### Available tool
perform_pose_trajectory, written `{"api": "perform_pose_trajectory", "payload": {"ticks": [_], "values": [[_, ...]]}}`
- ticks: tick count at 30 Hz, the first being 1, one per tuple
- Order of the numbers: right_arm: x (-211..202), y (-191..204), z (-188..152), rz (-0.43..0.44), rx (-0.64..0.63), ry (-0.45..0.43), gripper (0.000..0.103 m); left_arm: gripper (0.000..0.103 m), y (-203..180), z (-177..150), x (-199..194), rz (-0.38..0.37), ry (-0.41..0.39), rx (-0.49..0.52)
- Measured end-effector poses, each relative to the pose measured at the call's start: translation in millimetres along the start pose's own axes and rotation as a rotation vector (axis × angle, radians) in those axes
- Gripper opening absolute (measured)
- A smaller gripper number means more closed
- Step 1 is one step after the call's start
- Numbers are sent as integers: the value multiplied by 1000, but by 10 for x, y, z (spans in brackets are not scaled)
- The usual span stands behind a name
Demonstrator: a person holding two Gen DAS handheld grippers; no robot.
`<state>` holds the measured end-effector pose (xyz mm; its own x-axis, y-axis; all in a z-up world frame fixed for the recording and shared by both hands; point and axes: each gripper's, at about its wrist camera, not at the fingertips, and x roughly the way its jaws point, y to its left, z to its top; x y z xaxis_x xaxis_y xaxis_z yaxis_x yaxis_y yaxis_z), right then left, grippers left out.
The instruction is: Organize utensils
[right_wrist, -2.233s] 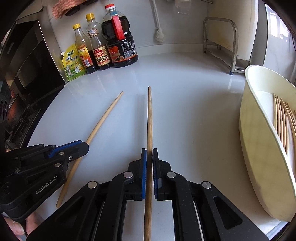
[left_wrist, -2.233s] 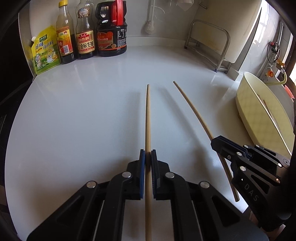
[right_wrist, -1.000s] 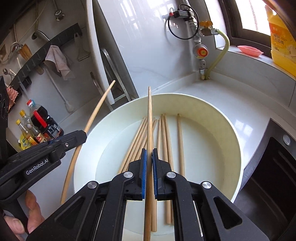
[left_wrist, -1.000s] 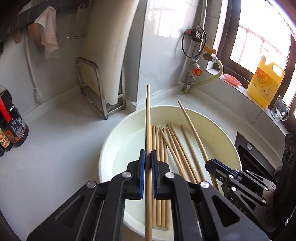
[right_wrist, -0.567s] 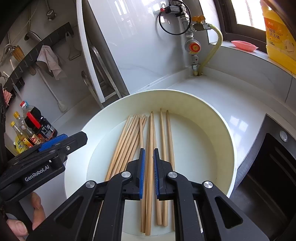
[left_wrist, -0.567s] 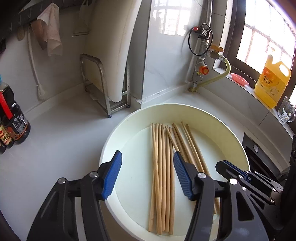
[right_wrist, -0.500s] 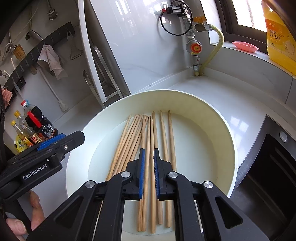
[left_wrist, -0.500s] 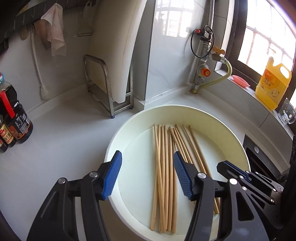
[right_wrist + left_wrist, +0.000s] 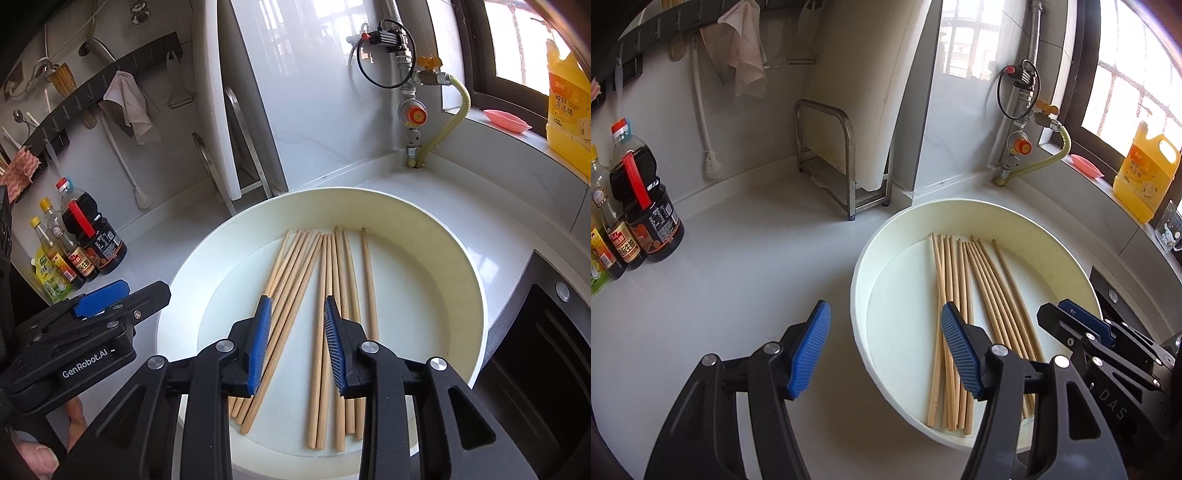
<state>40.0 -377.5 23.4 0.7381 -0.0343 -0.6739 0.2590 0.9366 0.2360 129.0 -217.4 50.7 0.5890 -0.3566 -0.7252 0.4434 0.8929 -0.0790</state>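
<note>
The left gripper (image 9: 884, 349) hangs with its fingers (image 9: 809, 349) wide apart and still parting, nothing between them, over the left rim of the cream bowl (image 9: 860, 258). Ahead and to the right of them the chopsticks (image 9: 960, 295) lie side by side in the bowl, probably gathered there to keep them tidy. The right gripper (image 9: 297, 345) is opening above them, empty. The white tabletop (image 9: 738, 258) runs to a tiled corner with sauce bottles (image 9: 646, 206) far left

chopsticks' (image 9: 960, 295) near ends behind hand-held gripper (image 9: 885, 347), bottle (image 9: 569, 103) cropped
</note>
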Motion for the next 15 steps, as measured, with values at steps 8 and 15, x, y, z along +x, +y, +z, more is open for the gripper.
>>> {"api": "perform_pose_trajectory", "payload": {"ticks": [8,15], "values": [[-53,101,-12,-5,-17,-8,36,66,162,-33,-96,19,-18,-31],[-104,132,-9,-12,-26,-17,38,70,216,-10,-230,32,-50,-42]]}}
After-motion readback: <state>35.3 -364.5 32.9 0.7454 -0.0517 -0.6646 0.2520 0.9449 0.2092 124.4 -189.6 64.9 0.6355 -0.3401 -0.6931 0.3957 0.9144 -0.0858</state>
